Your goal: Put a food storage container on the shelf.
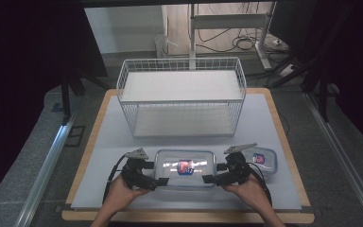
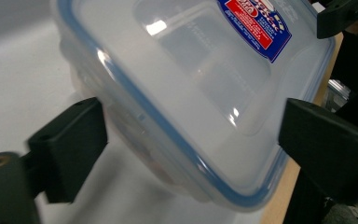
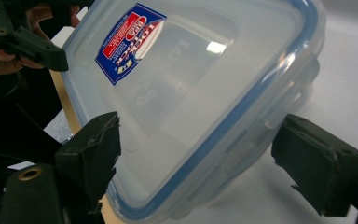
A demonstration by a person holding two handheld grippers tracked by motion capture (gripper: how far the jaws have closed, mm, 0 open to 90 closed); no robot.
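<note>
Two grippers flank a clear container at the table's near edge.

The left gripper [image 1: 157,181] and the right gripper [image 1: 209,178] stand apart around the lidded container [image 1: 185,167]'s ends, pads not pressing. The high view adds a wire basket [image 1: 182,97] behind and a small container [image 1: 261,160] at right.

both grippers, the left gripper [image 1: 155,182] and the right gripper [image 1: 210,178], are matte black with blocky square-ended jaws. each carries a grey three-cornered plate on top and trails a black cable. a brass-coloured screw insert sits near each jaw base.
</note>
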